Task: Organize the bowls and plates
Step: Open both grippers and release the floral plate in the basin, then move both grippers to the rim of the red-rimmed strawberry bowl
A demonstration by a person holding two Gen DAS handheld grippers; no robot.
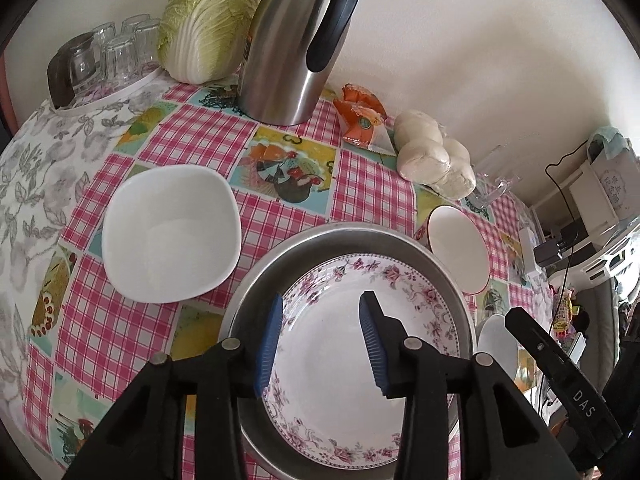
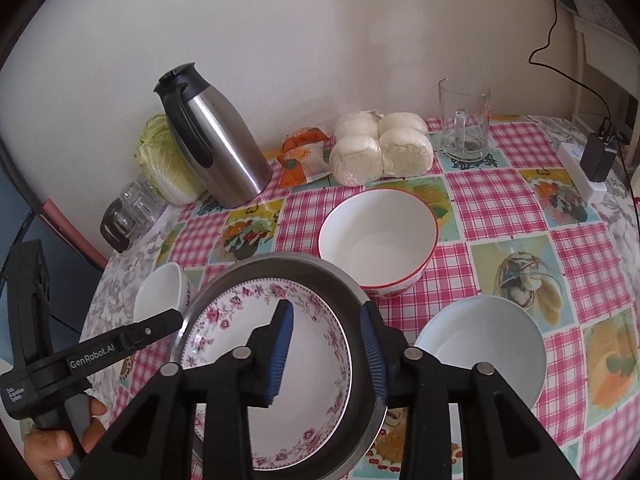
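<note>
Blue-padded right gripper point(image 2: 326, 344) astride metal pan point(image 2: 356, 304) rim, jaws apart; left gripper point(image 1: 320, 340) agape above floral plate point(image 1: 332, 392)

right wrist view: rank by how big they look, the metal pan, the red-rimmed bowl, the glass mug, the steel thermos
1. metal pan, though it is nearest the camera, which inflates it
2. and 3. red-rimmed bowl and steel thermos look about alike; not ranked
4. glass mug, farthest back

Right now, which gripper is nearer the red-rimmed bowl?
Right. The right gripper straddles the metal pan's rim on the side beside the red-rimmed bowl; the left gripper is over the pan's opposite side.
</note>
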